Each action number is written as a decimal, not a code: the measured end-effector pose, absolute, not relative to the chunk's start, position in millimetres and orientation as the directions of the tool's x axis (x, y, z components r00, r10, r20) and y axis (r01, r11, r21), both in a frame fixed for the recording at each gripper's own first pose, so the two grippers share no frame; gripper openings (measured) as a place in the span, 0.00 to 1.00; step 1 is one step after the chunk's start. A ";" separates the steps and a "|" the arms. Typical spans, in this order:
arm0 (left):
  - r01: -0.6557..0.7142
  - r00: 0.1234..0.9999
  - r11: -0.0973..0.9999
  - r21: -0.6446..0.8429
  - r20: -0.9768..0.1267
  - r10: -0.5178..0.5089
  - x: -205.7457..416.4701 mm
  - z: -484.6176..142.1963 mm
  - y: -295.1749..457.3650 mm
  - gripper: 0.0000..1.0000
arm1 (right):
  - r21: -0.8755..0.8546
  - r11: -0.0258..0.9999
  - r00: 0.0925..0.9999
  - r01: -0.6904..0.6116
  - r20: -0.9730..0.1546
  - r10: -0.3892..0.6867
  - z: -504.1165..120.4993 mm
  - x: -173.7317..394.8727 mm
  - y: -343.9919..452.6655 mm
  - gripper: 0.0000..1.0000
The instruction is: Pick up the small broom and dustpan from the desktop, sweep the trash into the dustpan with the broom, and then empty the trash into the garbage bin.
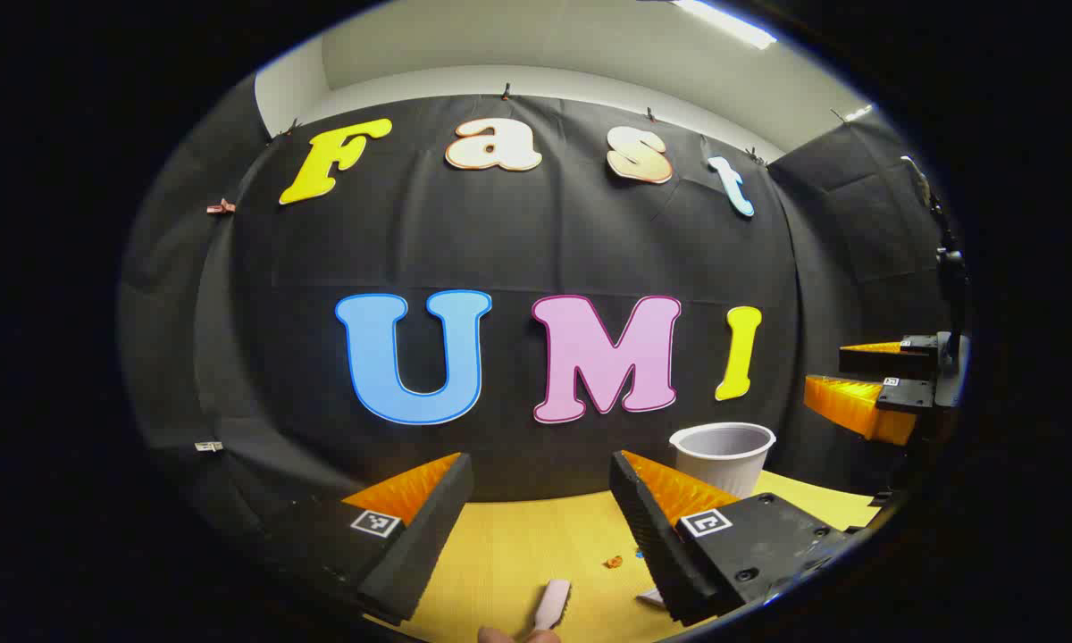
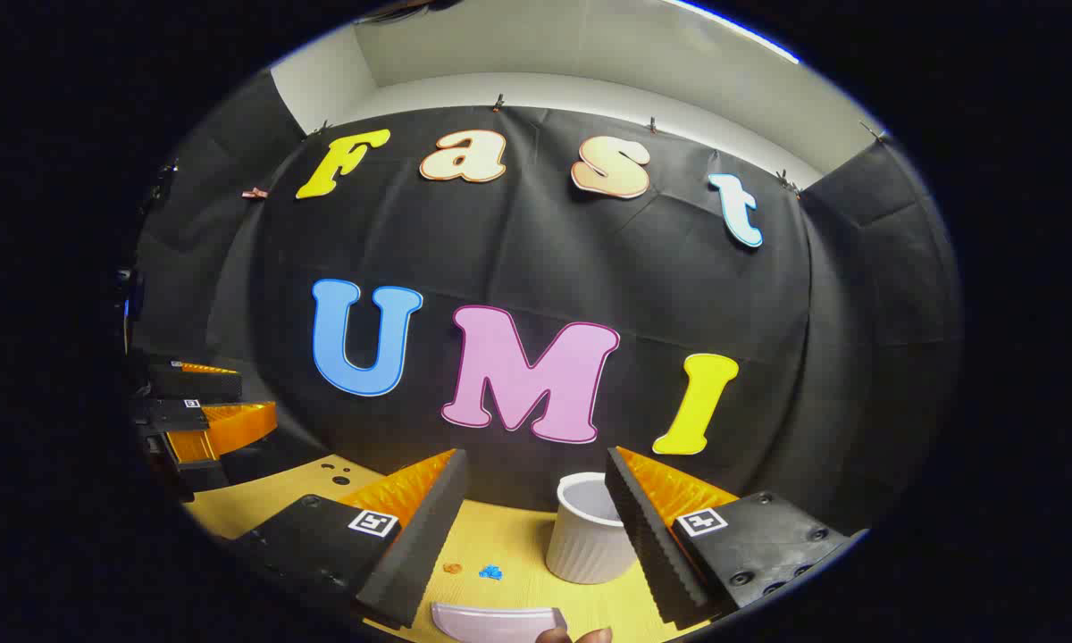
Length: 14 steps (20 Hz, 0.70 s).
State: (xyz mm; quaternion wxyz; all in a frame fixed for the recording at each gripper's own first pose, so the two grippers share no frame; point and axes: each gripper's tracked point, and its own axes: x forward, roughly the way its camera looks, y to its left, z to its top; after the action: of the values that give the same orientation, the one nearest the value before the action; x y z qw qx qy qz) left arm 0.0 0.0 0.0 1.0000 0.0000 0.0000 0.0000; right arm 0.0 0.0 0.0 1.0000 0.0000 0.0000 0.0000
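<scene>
Both claws hang wide open and hold nothing: our left claw (image 1: 540, 500) has the broom (image 1: 552, 604) on the table (image 1: 509, 554) at six o'clock, our right claw (image 2: 531, 500) the dustpan (image 2: 498, 622) at six o'clock and the garbage bin (image 2: 585, 540) at one o'clock. We judge nothing picked up yet. Trash bits (image 2: 482, 570) lie near the dustpan, so a careless descent could scatter them or knock the bin.
</scene>
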 end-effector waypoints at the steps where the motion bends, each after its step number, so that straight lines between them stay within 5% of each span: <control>1: 0.000 1.000 1.000 -0.002 0.000 0.000 -0.7 -1.2 -0.2 0.98 | 0.003 1.000 1.000 -0.003 -0.003 0.003 -1.1 -0.2 0.5 0.97; 14: -0.003 1.000 1.000 0.000 -0.011 0.003 -1.9 -9.5 -3.9 0.98 | 0.004 0.999 0.999 -0.041 0.003 0.041 -1.3 -4.4 5.2 0.97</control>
State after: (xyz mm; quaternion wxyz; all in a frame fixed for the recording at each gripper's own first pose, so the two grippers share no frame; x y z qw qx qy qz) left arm -1.9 -3.9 -9.5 1.0000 0.0001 0.0054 0.0013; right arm -4.4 5.2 -1.3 0.9998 0.0019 -0.0017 0.0204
